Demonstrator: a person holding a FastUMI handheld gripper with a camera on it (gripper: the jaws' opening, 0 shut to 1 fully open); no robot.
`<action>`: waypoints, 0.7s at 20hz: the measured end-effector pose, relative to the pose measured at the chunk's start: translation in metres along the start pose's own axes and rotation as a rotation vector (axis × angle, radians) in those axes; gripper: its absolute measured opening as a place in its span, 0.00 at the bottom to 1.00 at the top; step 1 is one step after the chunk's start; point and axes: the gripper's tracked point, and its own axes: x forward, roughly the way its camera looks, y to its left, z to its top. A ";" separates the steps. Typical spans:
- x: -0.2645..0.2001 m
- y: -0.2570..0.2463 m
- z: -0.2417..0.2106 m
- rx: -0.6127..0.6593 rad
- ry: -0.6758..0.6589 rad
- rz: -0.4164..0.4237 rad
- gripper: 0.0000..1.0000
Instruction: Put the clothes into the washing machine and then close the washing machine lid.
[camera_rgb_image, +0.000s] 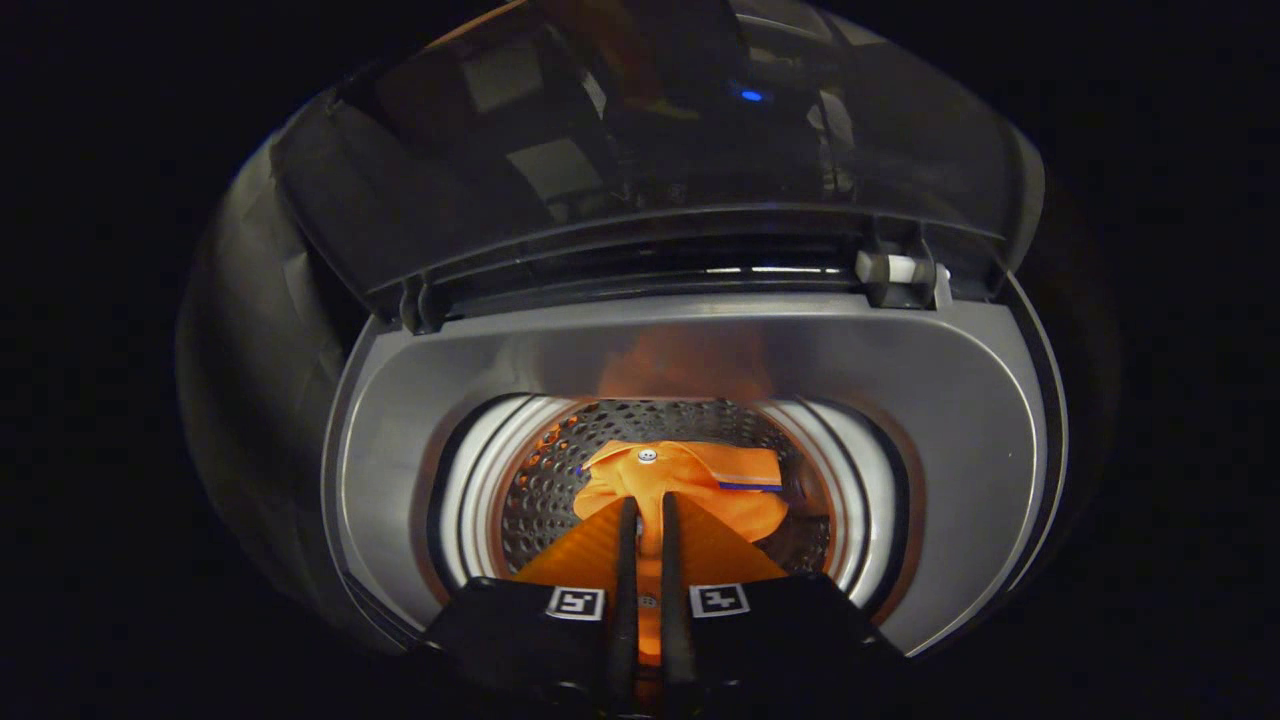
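An orange garment (690, 485) with a white button and a blue trim strip hangs inside the perforated steel drum (540, 490) of a top-loading washing machine (420, 400). My gripper (646, 505) is shut on the garment: a narrow fold of orange cloth is pinched between the two fingers, which reach down into the drum's mouth. The machine's dark tinted lid (640, 150) stands raised behind the opening, hinged at the back.
A grey plastic rim (960, 420) surrounds the drum's round opening. A white-and-grey hinge block (895, 270) sits at the back right of the rim. A small blue light (751, 96) reflects in the lid. Everything around the machine is dark.
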 end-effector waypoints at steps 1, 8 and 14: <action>0.000 -0.002 0.003 0.000 -0.017 -0.004 0.21; -0.008 -0.004 -0.002 -0.002 -0.012 -0.003 0.52; -0.038 0.005 -0.002 -0.022 -0.061 0.015 0.73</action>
